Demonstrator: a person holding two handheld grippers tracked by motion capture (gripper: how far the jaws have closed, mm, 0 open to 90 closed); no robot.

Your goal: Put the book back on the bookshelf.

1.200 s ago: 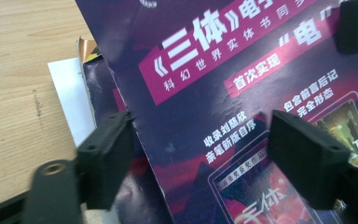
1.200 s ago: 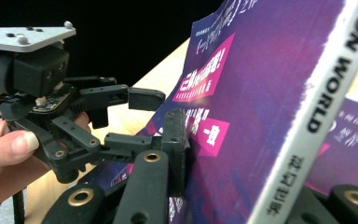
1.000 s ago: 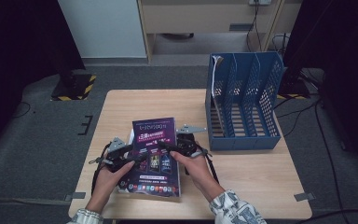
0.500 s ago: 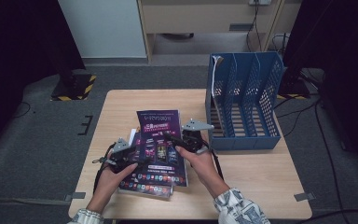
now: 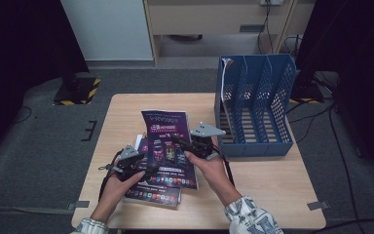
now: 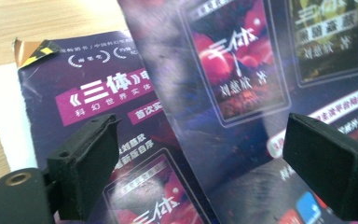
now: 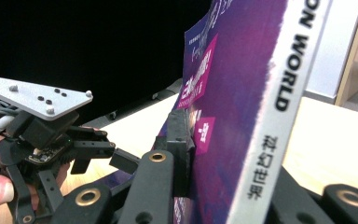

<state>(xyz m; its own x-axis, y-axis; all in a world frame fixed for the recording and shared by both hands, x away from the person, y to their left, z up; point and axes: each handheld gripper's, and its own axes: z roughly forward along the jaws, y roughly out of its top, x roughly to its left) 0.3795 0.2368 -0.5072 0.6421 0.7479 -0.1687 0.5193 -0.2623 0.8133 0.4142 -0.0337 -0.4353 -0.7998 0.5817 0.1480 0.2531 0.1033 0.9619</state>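
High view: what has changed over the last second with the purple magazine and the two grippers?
The right gripper, shut on the top magazine, has lifted it and tilted it up off the stack. The left gripper has just been opening its jaws and has let go. The stack, file rack and table stayed put.

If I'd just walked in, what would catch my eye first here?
Probably the glossy purple magazine lifted off the wooden table near its middle, clamped in the right gripper. Below it more purple magazines lie stacked, with the left gripper open beside them. A blue plastic file rack stands at the table's right.
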